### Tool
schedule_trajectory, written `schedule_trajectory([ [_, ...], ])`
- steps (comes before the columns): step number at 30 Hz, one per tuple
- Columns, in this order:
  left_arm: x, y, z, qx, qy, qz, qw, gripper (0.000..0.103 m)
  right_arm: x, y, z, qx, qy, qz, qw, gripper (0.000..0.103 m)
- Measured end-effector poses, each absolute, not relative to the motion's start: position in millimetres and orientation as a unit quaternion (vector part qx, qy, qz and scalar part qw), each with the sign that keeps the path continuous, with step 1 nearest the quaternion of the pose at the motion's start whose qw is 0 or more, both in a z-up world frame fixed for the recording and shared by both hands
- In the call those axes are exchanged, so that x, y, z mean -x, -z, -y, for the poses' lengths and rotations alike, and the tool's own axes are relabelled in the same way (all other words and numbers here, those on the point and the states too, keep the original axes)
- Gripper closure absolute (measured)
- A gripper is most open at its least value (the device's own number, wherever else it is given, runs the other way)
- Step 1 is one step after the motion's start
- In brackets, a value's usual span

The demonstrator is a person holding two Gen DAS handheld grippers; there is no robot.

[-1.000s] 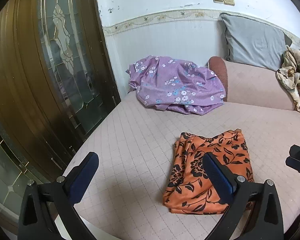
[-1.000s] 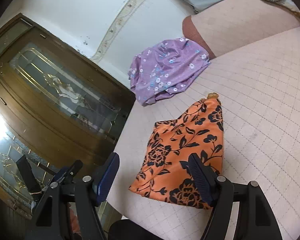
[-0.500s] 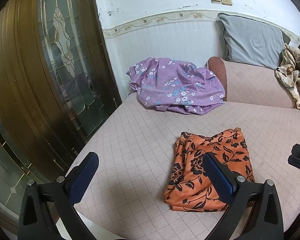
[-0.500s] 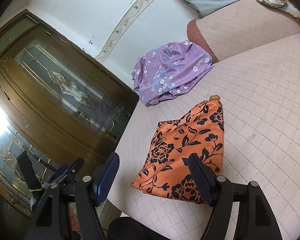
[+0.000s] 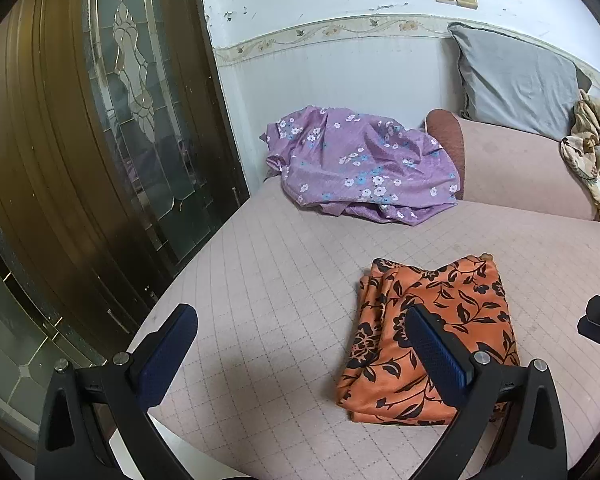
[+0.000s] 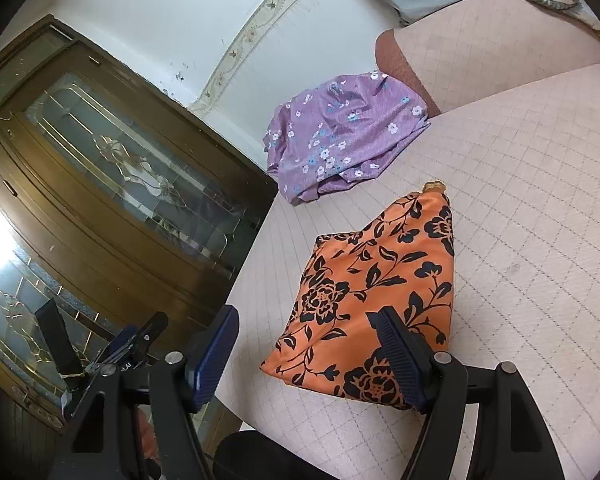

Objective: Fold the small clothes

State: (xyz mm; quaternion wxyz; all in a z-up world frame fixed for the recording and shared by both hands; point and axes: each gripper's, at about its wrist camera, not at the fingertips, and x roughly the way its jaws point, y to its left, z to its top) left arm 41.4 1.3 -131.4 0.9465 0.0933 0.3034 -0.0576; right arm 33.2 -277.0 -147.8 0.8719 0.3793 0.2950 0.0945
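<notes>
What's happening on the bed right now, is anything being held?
Nothing is held. Both tools, left tool and right tool, hover open above the near edge of the bed. The orange floral garment lies folded flat in front of them. The purple floral garment sits crumpled near the wall, not folded yet.

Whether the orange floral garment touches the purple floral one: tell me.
Apart. The left wrist view shows a bare strip of quilted bed cover between the orange floral garment and the purple floral garment.
</notes>
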Motion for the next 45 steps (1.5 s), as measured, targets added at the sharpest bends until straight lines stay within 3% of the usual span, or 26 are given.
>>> schedule_trajectory([
  [23,-69,163,-2,-0.095,0.055,-0.339,0.934,0.000,-56,179,280,-0.389,-0.085,-0.328,0.857,0.028],
  [45,-109,223,-7,-0.073,0.068,-0.424,0.900,0.000,-84,232,292,-0.414,-0.064,-0.369,0.830,0.028],
])
